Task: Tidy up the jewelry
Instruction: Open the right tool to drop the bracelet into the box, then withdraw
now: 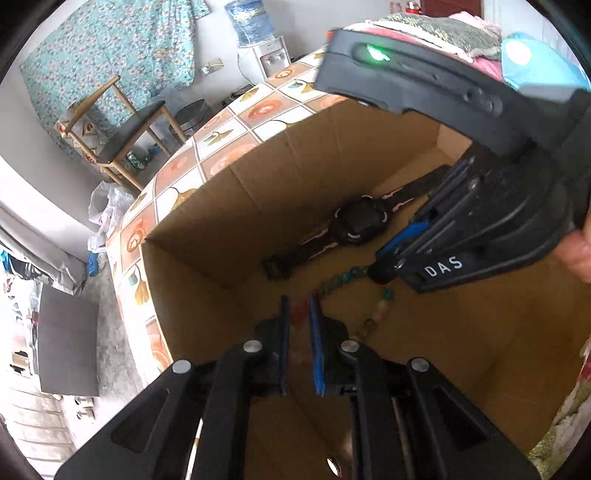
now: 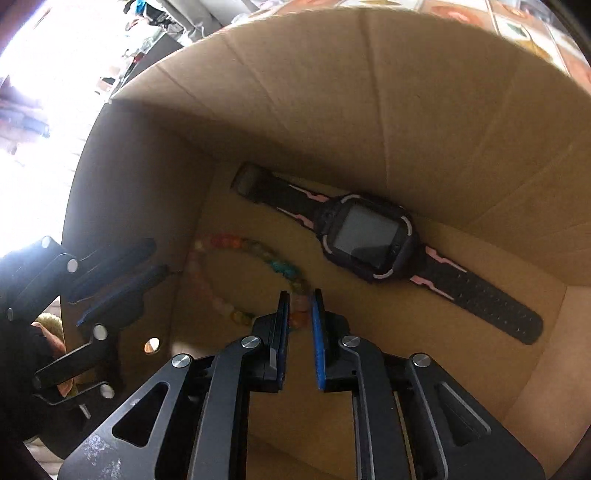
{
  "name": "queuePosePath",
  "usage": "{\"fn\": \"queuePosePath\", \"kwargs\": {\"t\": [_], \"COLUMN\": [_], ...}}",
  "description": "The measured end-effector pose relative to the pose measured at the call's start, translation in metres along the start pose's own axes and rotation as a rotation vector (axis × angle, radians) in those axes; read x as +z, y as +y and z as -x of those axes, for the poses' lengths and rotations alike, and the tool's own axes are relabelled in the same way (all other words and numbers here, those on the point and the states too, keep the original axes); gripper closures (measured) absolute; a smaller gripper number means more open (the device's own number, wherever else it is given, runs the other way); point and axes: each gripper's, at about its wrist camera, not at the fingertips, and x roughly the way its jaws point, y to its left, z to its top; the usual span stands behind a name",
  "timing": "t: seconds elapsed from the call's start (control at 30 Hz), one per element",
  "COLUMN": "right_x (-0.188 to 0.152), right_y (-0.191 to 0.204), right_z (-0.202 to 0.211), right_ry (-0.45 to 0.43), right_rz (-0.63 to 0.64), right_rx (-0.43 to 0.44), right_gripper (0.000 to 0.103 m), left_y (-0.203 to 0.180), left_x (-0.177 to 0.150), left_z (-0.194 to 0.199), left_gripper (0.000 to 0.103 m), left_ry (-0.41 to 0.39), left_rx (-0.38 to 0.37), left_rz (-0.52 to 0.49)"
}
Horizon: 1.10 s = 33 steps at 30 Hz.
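A cardboard box (image 1: 221, 206) (image 2: 424, 110) holds a black and pink smartwatch (image 1: 356, 223) (image 2: 369, 238) and a multicoloured bead bracelet (image 1: 380, 310) (image 2: 255, 247) lying on its floor. My left gripper (image 1: 298, 306) reaches into the box with its jaws slightly apart around one end of the bracelet. My right gripper (image 2: 300, 299), also seen from the left wrist view (image 1: 384, 269), is inside the box with its jaws slightly apart around the other end of the bracelet. Neither gripper presses the beads. The left gripper shows at the left in the right wrist view (image 2: 155, 258).
The box stands on a table with an orange and white patterned cloth (image 1: 255, 110). A wooden chair (image 1: 122, 129) and a water dispenser (image 1: 258, 44) stand beyond the table. Folded fabrics (image 1: 443, 26) lie at the table's far end.
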Motion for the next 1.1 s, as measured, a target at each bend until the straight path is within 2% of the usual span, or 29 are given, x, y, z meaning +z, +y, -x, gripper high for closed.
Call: {"fn": "queuePosePath", "kwargs": {"t": [0.03,0.13,0.2,0.27,0.33,0.4,0.43,0.47,0.5,0.6,0.67,0.77,0.83,0.9,0.97,1.03,1.07,1.1], "right_x": [-0.002,-0.01,-0.019,-0.034,-0.059,-0.092,-0.105,-0.13,-0.135,-0.194,-0.219,-0.251,-0.261,-0.272,-0.281,-0.287,-0.289,-0.291], "right_y": [-0.001,0.0,0.006,0.015,0.028,0.04,0.044,0.052,0.054,0.067,0.071,0.07,0.065,0.056,0.049,0.044,0.043,0.043], "right_z": [0.001,0.014,0.034,0.059,0.093,0.127,0.14,0.154,0.163,0.171,0.159,0.122,0.084,0.053,0.04,0.031,0.027,0.023], "right_ry": [-0.007,-0.047,-0.109,-0.181,-0.292,-0.411,-0.452,-0.507,-0.54,-0.604,-0.603,-0.525,-0.435,-0.347,-0.316,-0.307,-0.297,-0.295], "right_rz": [-0.007,-0.005,0.014,0.034,0.073,0.113,0.097,0.115,0.119,0.132,0.119,0.047,-0.046,-0.144,-0.192,-0.221,-0.222,-0.218], "right_rx": [0.007,-0.005,-0.022,-0.038,-0.062,-0.087,-0.107,-0.099,-0.085,-0.02,0.016,-0.004,-0.03,-0.112,-0.145,-0.2,-0.249,-0.296], "right_gripper": [0.078,0.072,0.071,0.069,0.063,0.056,0.053,0.051,0.047,0.041,0.038,0.038,0.038,0.038,0.038,0.038,0.038,0.038], "left_y": [0.001,0.007,0.012,0.02,0.032,0.041,0.043,0.044,0.044,0.037,0.024,-0.01,-0.032,-0.052,-0.065,-0.074,-0.077,-0.08], "left_x": [0.0,-0.003,-0.005,-0.012,-0.023,-0.045,-0.053,-0.064,-0.076,-0.118,-0.142,-0.166,-0.175,-0.184,-0.192,-0.2,-0.201,-0.201], "left_z": [0.001,0.012,0.025,0.047,0.074,0.107,0.118,0.132,0.145,0.172,0.176,0.153,0.12,0.087,0.061,0.039,0.028,0.026], "left_gripper": [0.093,0.091,0.084,0.083,0.076,0.06,0.056,0.048,0.041,0.026,0.021,0.014,0.014,0.014,0.014,0.014,0.014,0.01], "left_ry": [-0.005,-0.035,-0.074,-0.127,-0.197,-0.277,-0.309,-0.347,-0.381,-0.458,-0.447,-0.366,-0.263,-0.176,-0.112,-0.073,-0.043,-0.069], "left_rx": [-0.002,-0.007,-0.016,-0.017,-0.024,-0.022,-0.026,-0.032,-0.035,-0.061,-0.1,-0.115,-0.113,-0.097,-0.08,-0.109,-0.091,-0.068], "left_rz": [0.007,0.042,0.078,0.123,0.18,0.246,0.264,0.278,0.293,0.321,0.337,0.345,0.354,0.34,0.336,0.349,0.343,0.332]}}
